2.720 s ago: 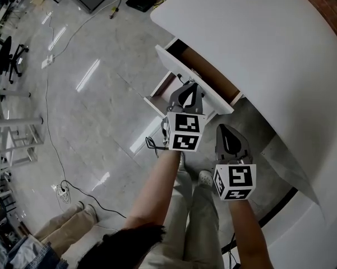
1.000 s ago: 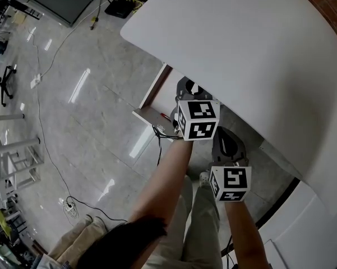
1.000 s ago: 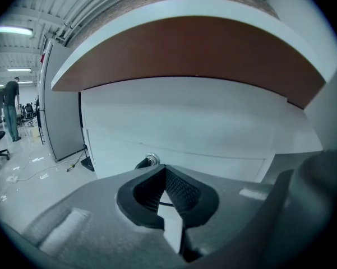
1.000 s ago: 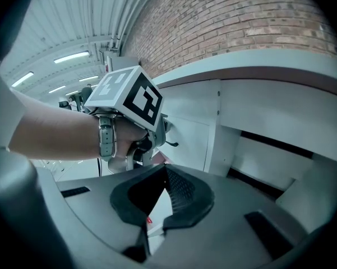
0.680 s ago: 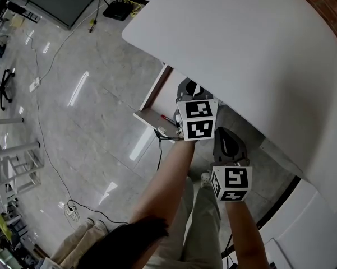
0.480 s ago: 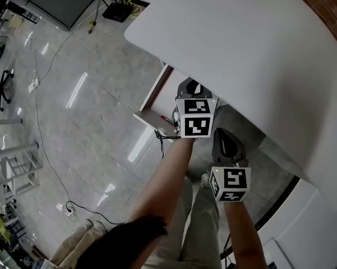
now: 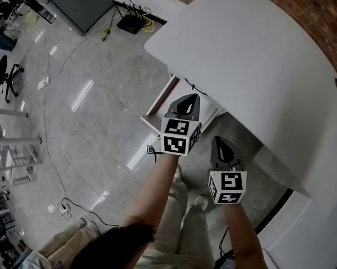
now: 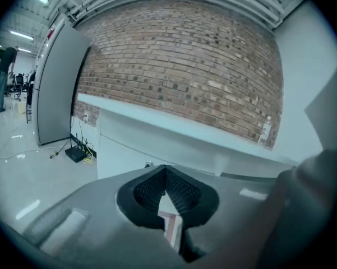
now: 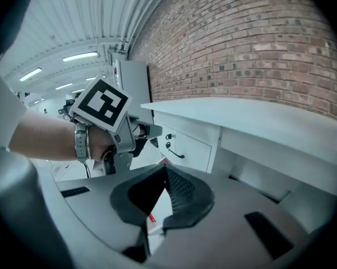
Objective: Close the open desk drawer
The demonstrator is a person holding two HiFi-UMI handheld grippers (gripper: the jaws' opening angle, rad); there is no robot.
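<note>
While your left claw has its ribbed pads pressed together at the tips with nothing between them, your right claw looks the same: its pads meet at the point and grip nothing.

From the head view, your left claw is the one further forward, with its nose at the near edge of the white desk. Your right claw hangs beside it, nearer your body, and the two are apart.

In the right gripper view, the drawer sits pushed in, flush under the desk top. Its white front carries a dark handle and a small lock. Your left claw points at that front, close to the lock, with a thin gap showing between them. Your left hand wraps the claw's grip, with a grey band on the wrist.

Behind the desk runs a brick wall. To the left, the glossy grey floor carries loose cables, and a black router lies by the desk's far corner.
</note>
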